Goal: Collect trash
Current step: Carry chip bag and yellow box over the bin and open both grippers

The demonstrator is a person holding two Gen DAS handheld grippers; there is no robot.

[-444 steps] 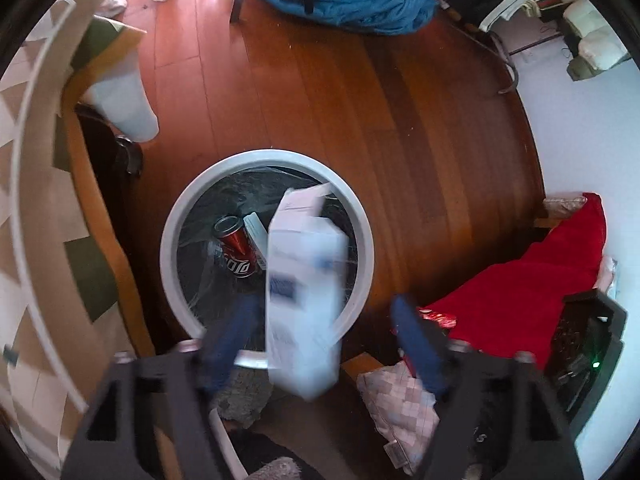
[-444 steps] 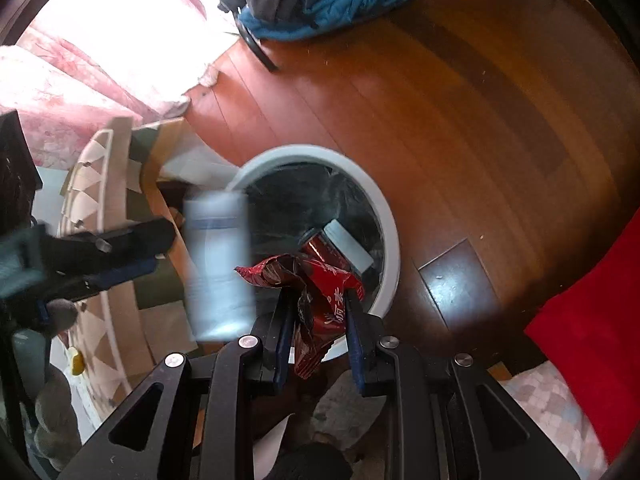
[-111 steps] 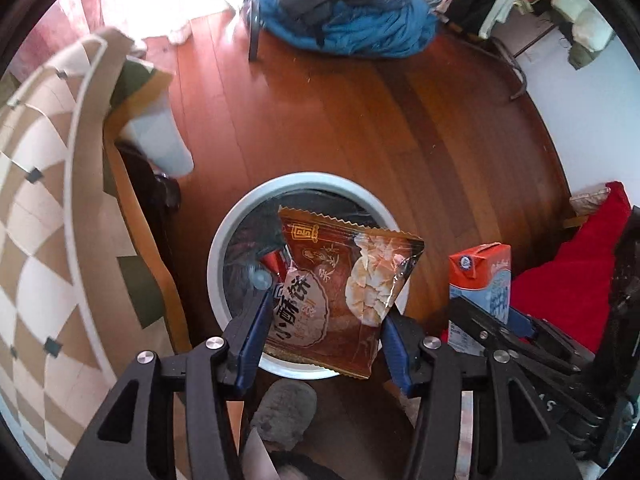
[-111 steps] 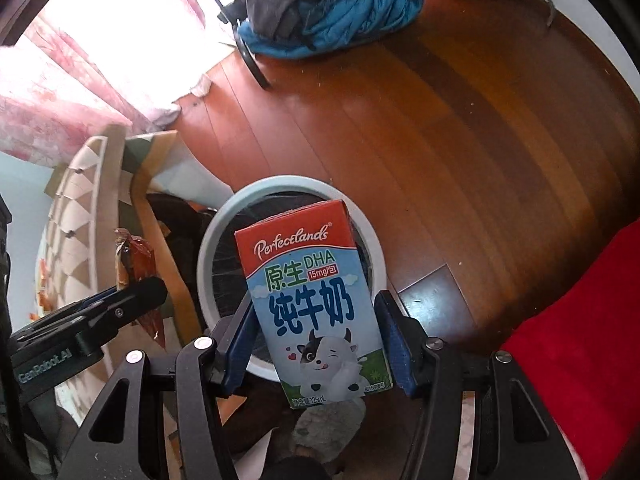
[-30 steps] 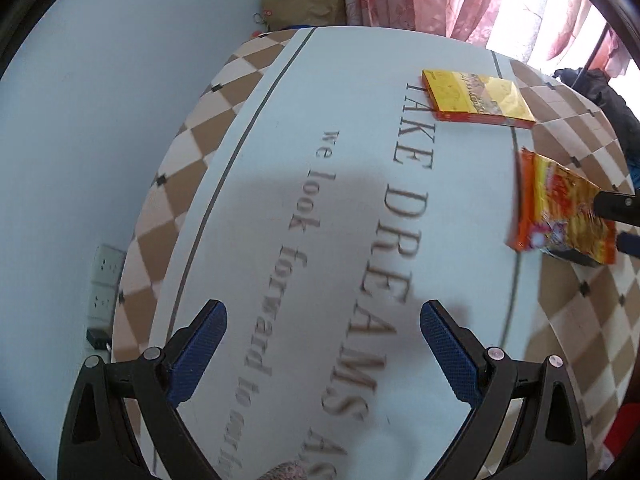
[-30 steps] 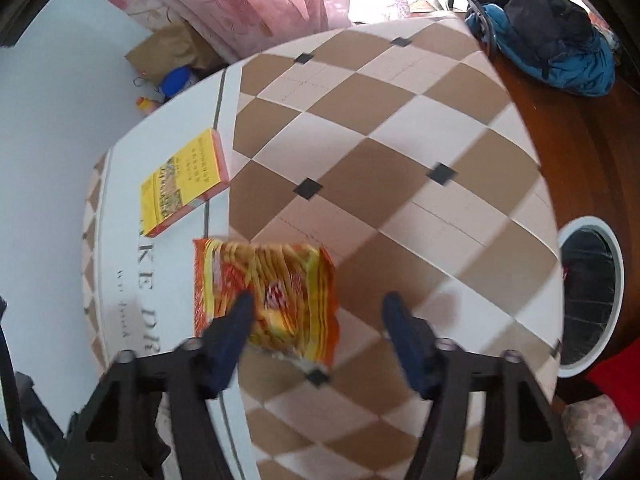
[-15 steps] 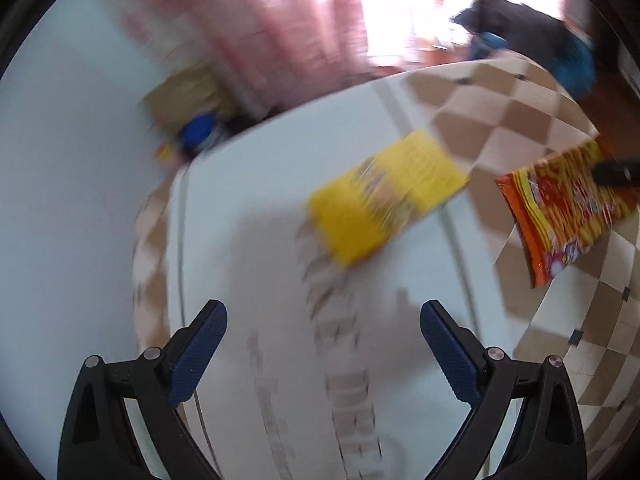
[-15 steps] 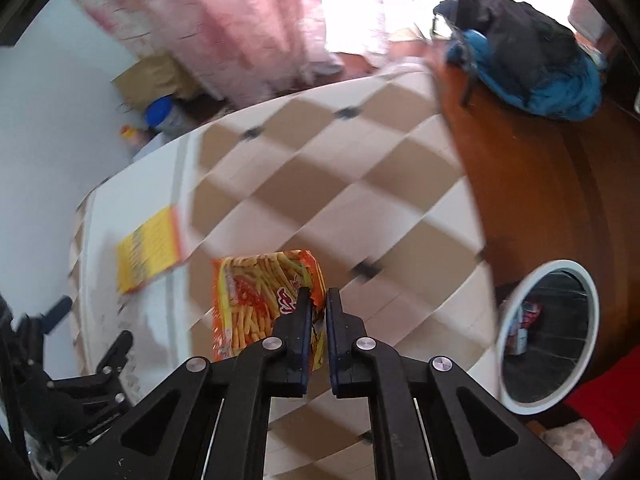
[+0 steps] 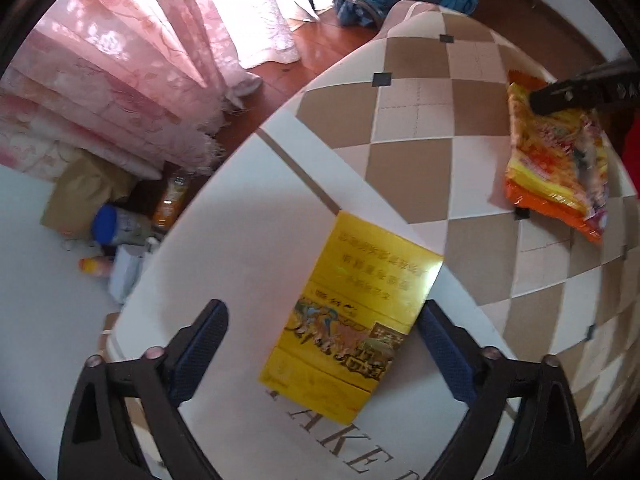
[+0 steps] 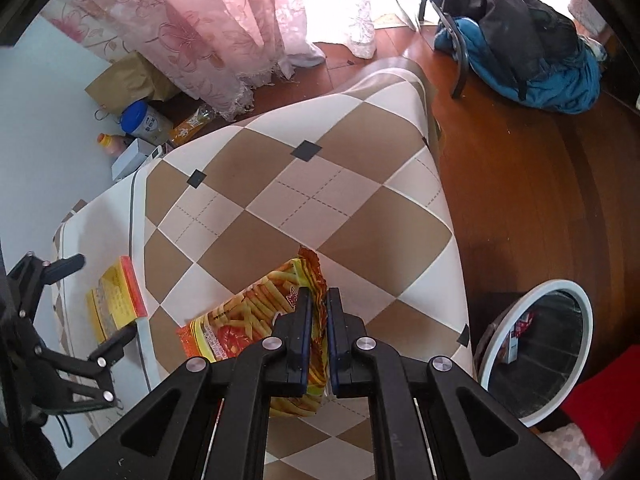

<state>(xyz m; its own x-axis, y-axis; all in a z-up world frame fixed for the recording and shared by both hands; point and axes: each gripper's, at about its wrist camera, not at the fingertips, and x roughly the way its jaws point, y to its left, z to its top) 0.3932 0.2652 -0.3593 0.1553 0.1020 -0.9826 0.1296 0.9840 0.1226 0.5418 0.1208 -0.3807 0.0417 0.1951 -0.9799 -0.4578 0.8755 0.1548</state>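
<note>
On the counter (image 9: 416,128), the yellow box (image 9: 352,320) is framed by the left gripper (image 9: 320,344), its fingers spread wide; the box's long axis runs forward between them. The snack bag (image 10: 256,320) is pinched by the right gripper (image 10: 316,320), bin (image 10: 536,352) to its right.

Place: a lived-in room of a home.
Window: pink floral curtains (image 10: 224,28) hang to the floor at the upper left, daylight behind them.
Floor: dark red-brown wooden boards (image 10: 532,184) on the right of the right wrist view.
Table: a checked beige and brown tablecloth (image 10: 320,200) fills the middle.
Clutter: a paper bag (image 10: 124,80), a blue-lidded tin (image 10: 140,122) and bottles against the white wall, left.
Clothes: blue and black jackets (image 10: 532,52) heaped on the floor, upper right.
Bin: a white-rimmed waste bin (image 10: 560,288), lower right.
</note>
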